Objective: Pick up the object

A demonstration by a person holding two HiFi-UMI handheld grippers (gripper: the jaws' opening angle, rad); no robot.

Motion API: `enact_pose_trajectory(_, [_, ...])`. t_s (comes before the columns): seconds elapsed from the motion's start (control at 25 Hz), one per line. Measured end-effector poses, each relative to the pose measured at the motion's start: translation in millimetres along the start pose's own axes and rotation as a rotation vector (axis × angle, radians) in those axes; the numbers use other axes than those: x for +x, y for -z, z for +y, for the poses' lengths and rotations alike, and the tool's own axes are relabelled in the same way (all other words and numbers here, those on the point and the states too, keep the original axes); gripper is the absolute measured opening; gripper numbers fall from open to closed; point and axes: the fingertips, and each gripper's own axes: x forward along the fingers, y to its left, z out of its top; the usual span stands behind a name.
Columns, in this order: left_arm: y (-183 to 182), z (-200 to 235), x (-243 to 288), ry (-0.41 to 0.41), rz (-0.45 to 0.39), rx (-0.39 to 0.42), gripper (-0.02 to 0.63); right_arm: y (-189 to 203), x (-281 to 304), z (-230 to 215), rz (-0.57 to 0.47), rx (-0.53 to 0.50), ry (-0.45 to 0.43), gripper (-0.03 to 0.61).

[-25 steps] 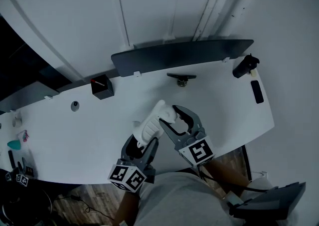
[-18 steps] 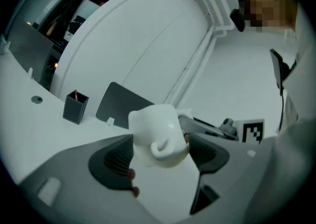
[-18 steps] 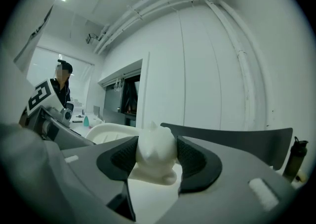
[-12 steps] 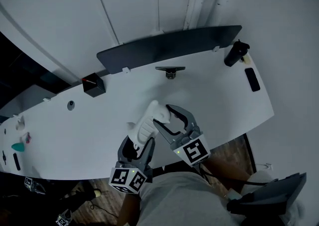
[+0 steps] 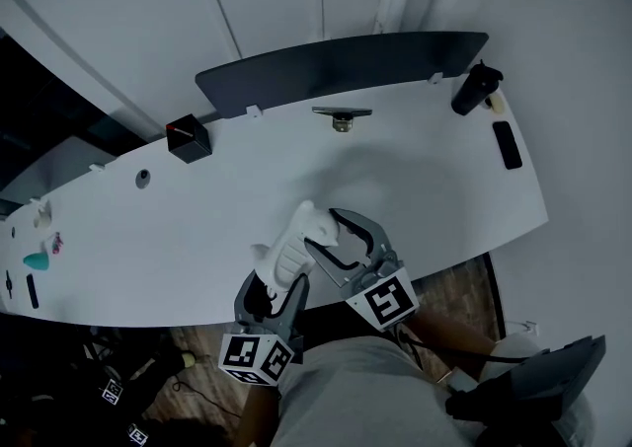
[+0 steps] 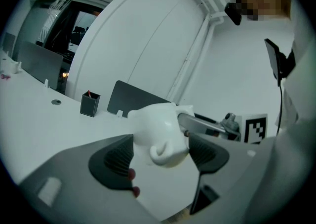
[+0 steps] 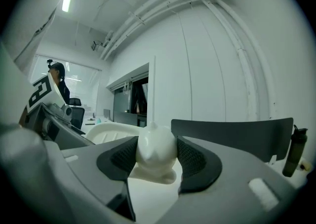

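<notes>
A white, long, animal-shaped figure (image 5: 292, 244) hangs just over the front part of the white table (image 5: 444, 188), held at both ends. My left gripper (image 5: 279, 289) is shut on its near end; in the left gripper view the rounded white body (image 6: 159, 131) sits between the two ribbed pads (image 6: 114, 161). My right gripper (image 5: 331, 235) is shut on the far end, and in the right gripper view the white lump (image 7: 155, 154) is pressed by both pads (image 7: 193, 160). The left gripper (image 6: 160, 157) and the right gripper (image 7: 156, 161) face each other closely.
A dark curved divider panel (image 5: 336, 75) stands along the table's far edge. A black pen cup (image 5: 188, 137), a small metal fitting (image 5: 342, 117), a black bottle (image 5: 474, 90) and a flat black device (image 5: 507, 144) lie beyond. Small items (image 5: 38, 260) sit far left.
Both grippers keep their hold on the white figure, which stays in about the same place. Only the head view has shifted a little over the table.
</notes>
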Motion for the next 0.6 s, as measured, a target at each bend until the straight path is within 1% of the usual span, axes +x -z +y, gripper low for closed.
enact_pose_trajectory(0.12, [1, 1, -10, 0.007, 0.004, 0.009, 0.347, -4, -4, 10, 0.012, -0.014, 0.009, 0.247])
enact_pose_trajectory(0.28, [-6, 2, -10, 0.047, -0.009, 0.03, 0.347, -9, -6, 10, 0.018, -0.011, 0.063, 0.247])
enact_pose_trajectory(0.4, [-11, 4, -15, 0.069, -0.015, 0.043, 0.346, -13, -7, 14, 0.025, -0.013, 0.087, 0.247])
enact_pose_trajectory(0.6, [-11, 8, -28, 0.099, 0.003, 0.073, 0.346, -16, -12, 28, 0.039, -0.009, 0.13, 0.247])
